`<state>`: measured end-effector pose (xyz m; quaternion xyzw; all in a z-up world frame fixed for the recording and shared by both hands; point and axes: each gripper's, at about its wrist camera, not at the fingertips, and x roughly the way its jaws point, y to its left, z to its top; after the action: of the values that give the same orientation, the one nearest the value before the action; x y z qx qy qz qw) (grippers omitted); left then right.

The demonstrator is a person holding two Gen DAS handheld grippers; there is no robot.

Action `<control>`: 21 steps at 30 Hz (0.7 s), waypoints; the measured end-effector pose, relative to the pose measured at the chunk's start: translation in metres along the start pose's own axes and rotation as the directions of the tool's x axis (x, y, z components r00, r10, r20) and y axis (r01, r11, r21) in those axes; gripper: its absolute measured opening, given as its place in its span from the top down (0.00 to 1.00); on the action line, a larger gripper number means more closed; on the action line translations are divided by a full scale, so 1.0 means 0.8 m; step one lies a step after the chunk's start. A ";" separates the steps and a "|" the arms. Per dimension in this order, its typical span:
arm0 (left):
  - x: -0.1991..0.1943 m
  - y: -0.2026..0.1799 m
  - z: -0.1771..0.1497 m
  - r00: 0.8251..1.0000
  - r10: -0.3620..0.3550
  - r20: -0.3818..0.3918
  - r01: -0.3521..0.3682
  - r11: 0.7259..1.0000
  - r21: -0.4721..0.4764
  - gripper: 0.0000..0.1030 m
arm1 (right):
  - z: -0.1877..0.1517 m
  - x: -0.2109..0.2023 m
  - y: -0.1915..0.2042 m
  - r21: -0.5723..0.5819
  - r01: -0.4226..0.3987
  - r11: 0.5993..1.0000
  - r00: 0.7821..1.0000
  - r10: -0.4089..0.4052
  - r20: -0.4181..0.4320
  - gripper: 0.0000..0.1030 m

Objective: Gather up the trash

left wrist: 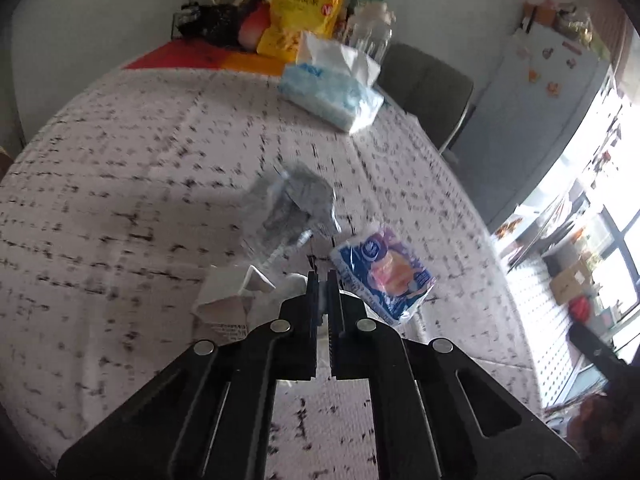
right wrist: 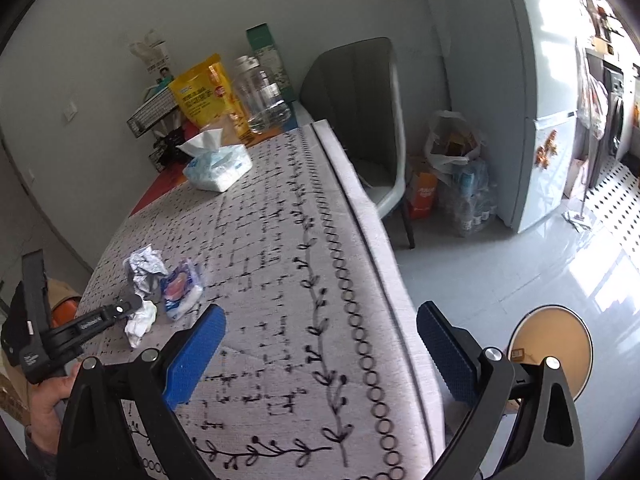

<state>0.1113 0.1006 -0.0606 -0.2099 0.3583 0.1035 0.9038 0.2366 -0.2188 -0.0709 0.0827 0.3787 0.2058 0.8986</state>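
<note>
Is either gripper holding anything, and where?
Right gripper open, empty. Left gripper shut at the tissue's edge; whether it pinches it cannot be told.

I'm in a home dining area, patterned tablecloth [right wrist: 280, 220], fridge [right wrist: 500, 120] with magnets far right, chair [right wrist: 360, 92], snack bag [right wrist: 208, 92].

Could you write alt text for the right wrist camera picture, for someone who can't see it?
The right gripper, blue pads wide open and empty, hovers over a patterned tablecloth. At far left the closed left gripper reaches a cluster of trash: a crumpled white tissue, crumpled foil wrapper and blue snack packet. A tissue pack lies further back.
</note>
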 end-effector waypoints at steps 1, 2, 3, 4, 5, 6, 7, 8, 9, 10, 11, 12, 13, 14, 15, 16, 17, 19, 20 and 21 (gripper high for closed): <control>-0.006 0.002 0.002 1.000 -0.001 0.009 0.001 1.000 -0.002 0.95 | 0.001 0.001 0.006 -0.008 -0.006 1.000 1.000 0.006 0.001 0.09; -0.017 0.007 0.005 1.000 -0.007 0.025 0.008 1.000 -0.010 0.95 | 0.002 0.002 0.012 -0.016 -0.013 1.000 1.000 0.013 0.001 0.09; -0.027 0.012 0.008 0.999 -0.013 0.041 0.013 1.000 -0.019 0.95 | 0.004 0.004 0.020 -0.029 -0.022 0.999 1.000 0.022 0.003 0.09; -0.033 0.015 0.011 0.999 -0.015 0.052 0.016 1.000 -0.025 0.95 | 0.005 0.005 0.027 -0.041 -0.028 0.999 1.000 0.028 0.004 0.09; -0.044 0.020 0.014 0.998 -0.015 0.069 0.017 0.999 -0.032 0.95 | 0.005 0.006 0.032 -0.051 -0.033 0.998 0.999 0.033 0.004 0.09; -0.053 0.024 0.017 0.996 -0.014 0.084 0.017 0.999 -0.034 0.95 | 0.005 0.007 0.039 -0.061 -0.039 0.997 0.999 0.039 0.003 0.09; -0.062 0.028 0.019 0.995 -0.015 0.099 0.019 0.999 -0.037 0.95 | 0.006 0.009 0.047 -0.070 -0.047 0.996 0.999 0.047 0.002 0.09; -0.069 0.033 0.021 0.994 -0.018 0.109 0.023 0.999 -0.041 0.95 | 0.007 0.011 0.054 -0.079 -0.054 0.995 0.999 0.054 0.000 0.09; -0.075 0.037 0.022 0.993 -0.021 0.119 0.027 0.999 -0.046 0.95 | 0.007 0.014 0.062 -0.091 -0.063 0.994 0.998 0.062 -0.004 0.09; -0.080 0.042 0.023 0.992 -0.023 0.127 0.030 0.998 -0.053 0.95 | 0.007 0.016 0.067 -0.098 -0.068 0.993 0.998 0.067 -0.007 0.09; -0.088 0.050 0.024 0.990 -0.025 0.137 0.034 0.997 -0.063 0.95 | 0.007 0.019 0.075 -0.109 -0.076 0.991 0.997 0.075 -0.012 0.09; -0.093 0.057 0.024 0.989 -0.024 0.146 0.035 0.997 -0.073 0.95 | 0.007 0.021 0.083 -0.119 -0.083 0.989 0.997 0.081 -0.016 0.09; -0.097 0.063 0.024 0.988 -0.021 0.151 0.033 0.996 -0.080 0.95 | 0.006 0.023 0.087 -0.126 -0.087 0.988 0.996 0.085 -0.019 0.09; -0.101 0.074 0.024 0.988 -0.013 0.156 0.028 0.995 -0.094 0.95 | 0.006 0.025 0.096 -0.141 -0.096 0.985 0.995 0.093 -0.026 0.09; -0.102 0.082 0.023 0.987 -0.005 0.158 0.022 0.994 -0.107 0.95 | 0.006 0.027 0.100 -0.148 -0.099 0.984 0.995 0.096 -0.028 0.09; -0.102 0.089 0.022 0.988 0.001 0.157 0.018 0.993 -0.117 0.95 | 0.006 0.030 0.108 -0.162 -0.104 0.981 0.994 0.100 -0.033 0.09; -0.102 0.099 0.020 0.988 0.005 0.153 0.016 0.991 -0.134 0.95 | 0.006 0.032 0.114 -0.172 -0.108 0.979 0.994 0.103 -0.039 0.09; -0.099 0.120 0.017 0.990 0.005 0.140 0.019 0.985 -0.174 0.95 | 0.006 0.038 0.124 -0.191 -0.115 0.975 0.993 0.108 -0.048 0.09; -0.097 0.125 0.016 0.991 0.003 0.136 0.023 0.982 -0.187 0.95 | 0.007 0.041 0.130 -0.202 -0.118 0.972 0.993 0.110 -0.052 0.09; -0.095 0.133 0.014 0.991 -0.004 0.133 0.032 0.979 -0.203 0.95 | 0.007 0.044 0.136 -0.212 -0.121 0.970 0.992 0.112 -0.057 0.09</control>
<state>0.0275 0.1975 -0.0332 -0.2977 0.2835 0.1452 0.9000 0.2295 -0.1056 -0.0569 0.0023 0.3686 0.2997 0.8799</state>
